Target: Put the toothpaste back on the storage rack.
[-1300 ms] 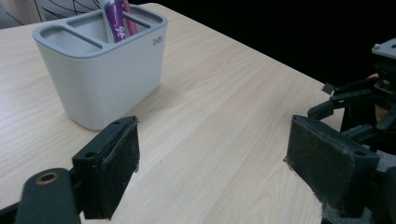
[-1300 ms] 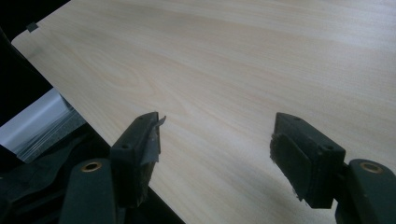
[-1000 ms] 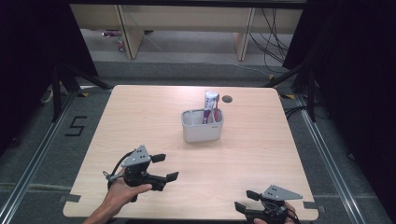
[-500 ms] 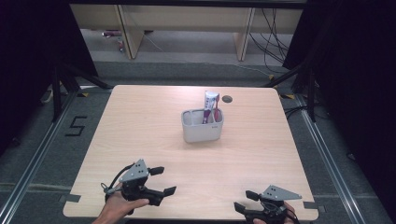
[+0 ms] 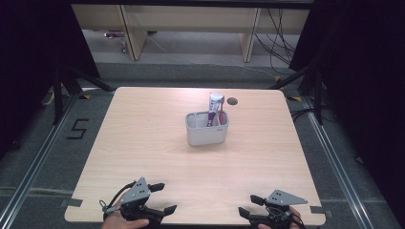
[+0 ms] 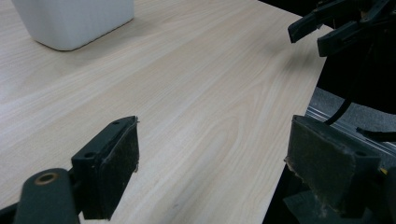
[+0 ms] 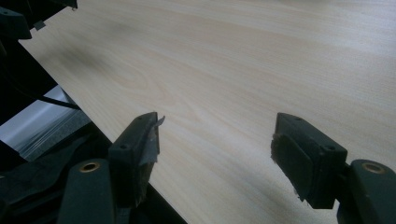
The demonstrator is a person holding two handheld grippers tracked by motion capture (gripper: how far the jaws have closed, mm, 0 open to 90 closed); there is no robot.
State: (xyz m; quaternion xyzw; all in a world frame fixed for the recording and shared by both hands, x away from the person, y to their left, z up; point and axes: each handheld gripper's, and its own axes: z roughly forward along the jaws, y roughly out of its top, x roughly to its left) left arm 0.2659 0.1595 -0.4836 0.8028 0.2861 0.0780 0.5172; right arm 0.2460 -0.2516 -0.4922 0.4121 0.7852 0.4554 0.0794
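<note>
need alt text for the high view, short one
A light wooden table holds a white plastic holder near its middle, with a white tube and a red-handled item standing inside. At the near edge a person holds the left claw and the right claw, both open and holding nothing, well apart from the holder.

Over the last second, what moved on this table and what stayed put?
The left gripper drew back toward the near edge of the table, jaws open and empty throughout. The right gripper stayed at the near right corner, also open and empty. The white holder with the tube in it has not shifted. Nothing was taken hold of or let go.
</note>
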